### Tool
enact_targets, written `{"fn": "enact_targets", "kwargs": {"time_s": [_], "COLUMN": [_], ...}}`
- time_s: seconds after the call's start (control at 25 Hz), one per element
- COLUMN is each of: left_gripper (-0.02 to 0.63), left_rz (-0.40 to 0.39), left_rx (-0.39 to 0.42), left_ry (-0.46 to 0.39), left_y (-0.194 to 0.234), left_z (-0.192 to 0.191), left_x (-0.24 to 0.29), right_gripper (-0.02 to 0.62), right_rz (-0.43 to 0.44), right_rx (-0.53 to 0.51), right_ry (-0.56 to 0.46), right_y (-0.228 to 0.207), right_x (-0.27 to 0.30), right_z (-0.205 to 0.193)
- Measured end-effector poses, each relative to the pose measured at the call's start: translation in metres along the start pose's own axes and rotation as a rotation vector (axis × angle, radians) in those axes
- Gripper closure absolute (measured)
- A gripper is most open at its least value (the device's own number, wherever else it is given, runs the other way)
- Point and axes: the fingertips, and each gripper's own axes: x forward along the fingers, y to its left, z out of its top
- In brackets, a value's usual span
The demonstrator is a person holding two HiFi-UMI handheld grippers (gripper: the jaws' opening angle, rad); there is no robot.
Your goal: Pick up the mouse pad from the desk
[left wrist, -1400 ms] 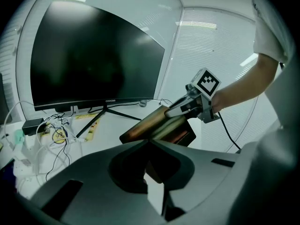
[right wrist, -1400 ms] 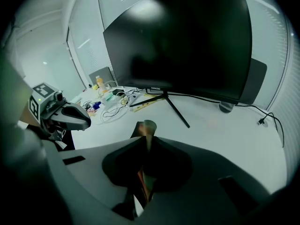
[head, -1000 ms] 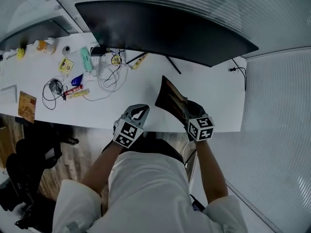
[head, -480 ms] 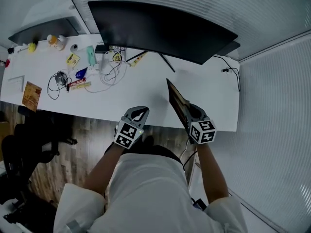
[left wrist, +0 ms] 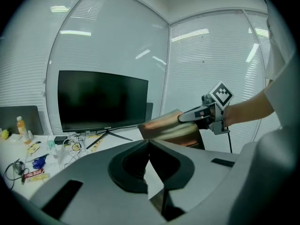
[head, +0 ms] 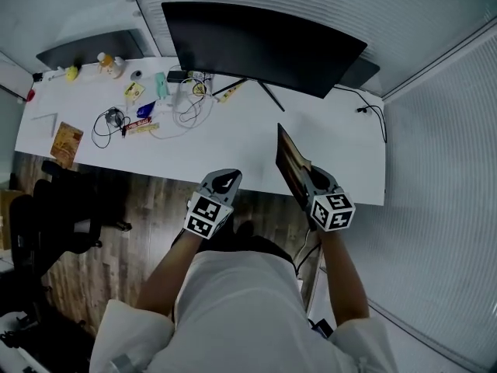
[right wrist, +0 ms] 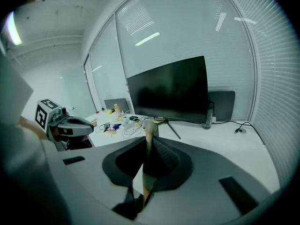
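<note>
**The right gripper (head: 305,179) is holding the thin brown rectangular mouse pad (head: 288,159) over the front edge of the long white desk (head: 233,142).**

Head view: the mouse pad is standing on edge, apparently clear of the desk and well short of the wide black monitor (head: 264,45). The left gripper (head: 223,183) is hovering beside it, apart from it.

Left gripper view: its jaws are pressing together on nothing. The mouse pad (left wrist: 165,129) is hanging in the air at the tip of the right gripper (left wrist: 191,117).

Right gripper view: the jaws are pinching one edge of the mouse pad (right wrist: 149,136), which is rising upright between them.

Likely fault: the pad is slipping or folding out of the pinch. Cause: a narrow grip on one edge of a thin, probably floppy sheet, with no support from the left gripper. A quick swing would be adding to that risk.
</note>
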Motion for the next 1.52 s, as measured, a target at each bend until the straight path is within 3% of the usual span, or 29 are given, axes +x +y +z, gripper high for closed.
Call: {"fn": "enact_targets", "kwargs": {"time_s": [0.4,1.16,1.52], "left_gripper": [0.591,0.590,0.590], "left_rz": [0.044,0.021,0.027], "left_rx": [-0.019,0.023,0.033], "left_ry": [-0.046,-0.133,-0.172], "left_y": [0.001,0.082,0.106], "left_z": [0.012,0.041,0.062], "left_x": [-0.069,-0.169,-0.188], "right_gripper": [0.540,0.540,0.540], "right_rz": [0.016,-0.084,-0.098], "right_rx": [-0.003,0.045,0.031], "right_ry": [-0.062,-0.192,-0.261], "right_y": [0.028,0.118,0.137], "right_x": [-0.035,-0.064,-0.077], "right_z": [0.018,0.061,0.087]}}
